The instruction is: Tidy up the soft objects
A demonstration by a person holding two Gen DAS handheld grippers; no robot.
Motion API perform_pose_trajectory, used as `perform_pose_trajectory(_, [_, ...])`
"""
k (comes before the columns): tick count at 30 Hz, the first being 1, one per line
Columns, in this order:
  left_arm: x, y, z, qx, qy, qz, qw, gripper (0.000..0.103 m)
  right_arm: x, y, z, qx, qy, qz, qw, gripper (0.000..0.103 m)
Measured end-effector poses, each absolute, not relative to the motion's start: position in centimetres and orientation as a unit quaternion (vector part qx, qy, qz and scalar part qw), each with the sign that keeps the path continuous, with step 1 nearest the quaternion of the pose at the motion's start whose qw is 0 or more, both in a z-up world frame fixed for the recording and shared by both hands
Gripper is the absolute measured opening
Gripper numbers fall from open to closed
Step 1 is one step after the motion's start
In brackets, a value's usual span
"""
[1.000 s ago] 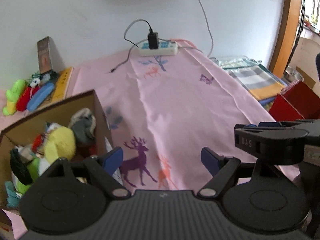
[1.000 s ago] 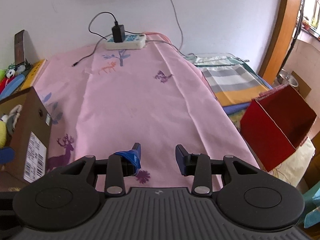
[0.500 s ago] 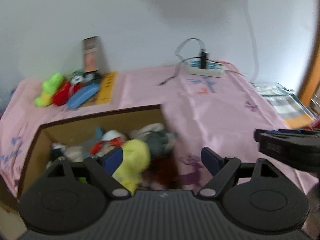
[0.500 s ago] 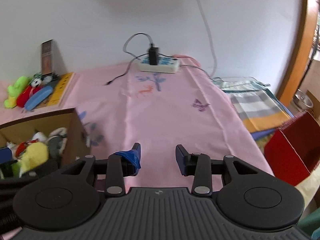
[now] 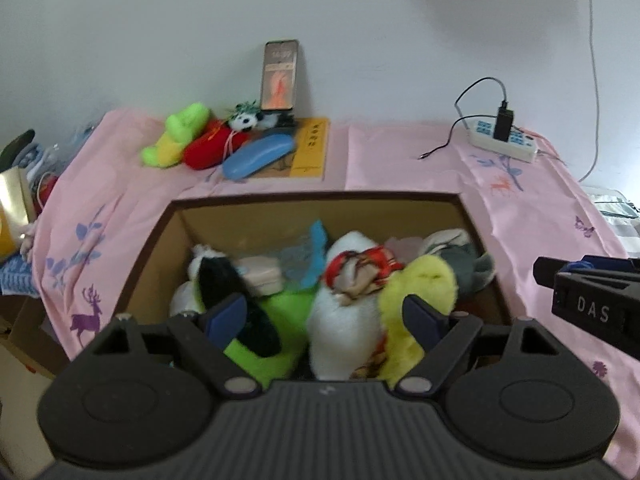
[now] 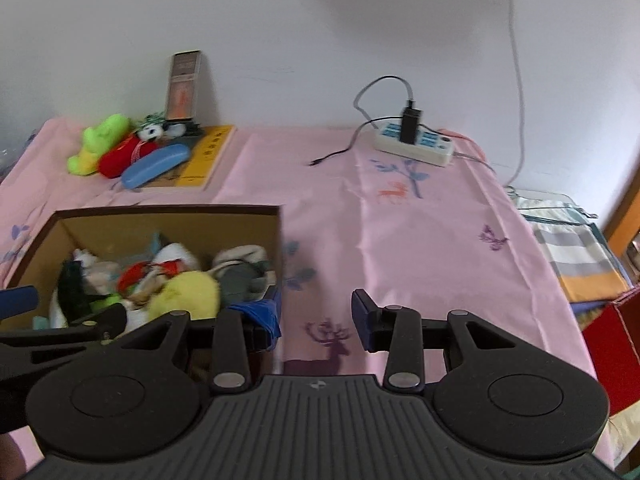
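A cardboard box (image 5: 312, 202) on the pink cloth holds several soft toys, among them a yellow plush (image 5: 416, 292), a white plush (image 5: 344, 320) and a green one (image 5: 280, 320). My left gripper (image 5: 324, 318) is open and empty just above the box's near side. The box (image 6: 160, 212) also shows at the left of the right wrist view. My right gripper (image 6: 316, 312) is open and empty over the cloth beside the box's right wall. More soft toys, a green plush (image 5: 176, 136), a red plush (image 5: 212, 146) and a small panda (image 5: 246, 120), lie by the wall.
A blue glasses case (image 5: 256, 156) and yellow book (image 5: 310, 152) lie by the toys, a phone (image 5: 280, 76) leans on the wall. A power strip (image 6: 414, 146) with cable sits at the back. Folded striped cloth (image 6: 580, 256) and a red box (image 6: 612, 344) are right.
Both grippers have swung left. The left one moved from over the cloth to above the open box; the box has come into the right wrist view. Both stayed open.
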State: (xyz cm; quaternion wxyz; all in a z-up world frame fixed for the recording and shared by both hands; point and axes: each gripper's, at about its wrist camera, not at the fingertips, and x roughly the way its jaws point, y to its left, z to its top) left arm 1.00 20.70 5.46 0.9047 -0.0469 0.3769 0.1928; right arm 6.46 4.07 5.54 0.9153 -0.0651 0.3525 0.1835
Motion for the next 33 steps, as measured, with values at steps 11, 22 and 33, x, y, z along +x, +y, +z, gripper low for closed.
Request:
perform_pose_trajectory(11, [0.4,21.0,4.4,-0.056,0.401,0.171,0.898,0.085,5.4,5.1,5.2,-0.073,0.358,0.194,0.910,0.022])
perform_pose_trajectory(22, [0.5,19.8,4.2,-0.038,0.395,0.173,0.901,0.085,5.1,4.1,5.0,-0.058,0.357,0.200,0.911,0.022])
perform_pose_trajectory(33, [0.5,18.9,3.9,-0.047,0.385,0.159,0.908,0.085,4.8,3.1,4.9,-0.049,0.351,0.201,0.913,0.023])
